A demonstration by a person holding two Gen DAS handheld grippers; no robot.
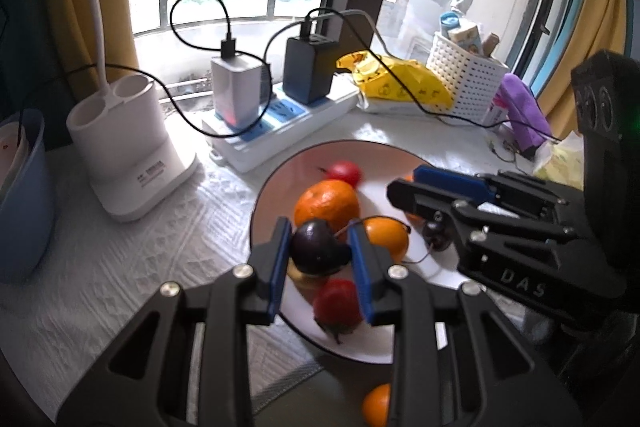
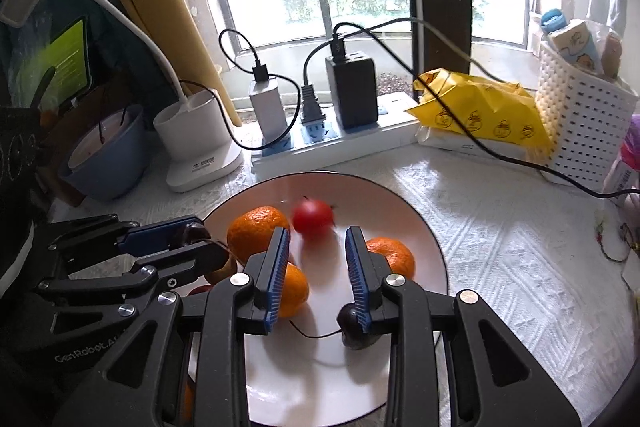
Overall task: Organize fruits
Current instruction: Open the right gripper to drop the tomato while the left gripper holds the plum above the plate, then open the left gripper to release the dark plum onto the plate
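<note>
Evidently the left gripper (image 1: 318,229) means to carry its fruit, not nudge it: both blue pads are clamped on a dark plum (image 1: 316,247), one on each flank, low and centre in the left wrist view. The plum hangs just over the near side of the white plate (image 1: 384,163), above a yellowish fruit and a red one that I cannot name. Holding it by the sides leaves its underside free for setting down. The plum is close to round, so I see no real long axis. A thin stalk-like strand leaves its upper right and trails toward the right of the frame.

Just behind the plum sits a mandarin (image 1: 326,205), with a blurred tomato (image 1: 344,173) beyond it near the plate's far rim.

Further right, the right gripper (image 2: 318,233) hovers over the plate's middle. Its fingers stand a narrow gap apart with nothing between them, and only bare plate shows through. A second dark fruit (image 2: 352,327) lies on the plate under its right finger, apparently not gripped.
</note>
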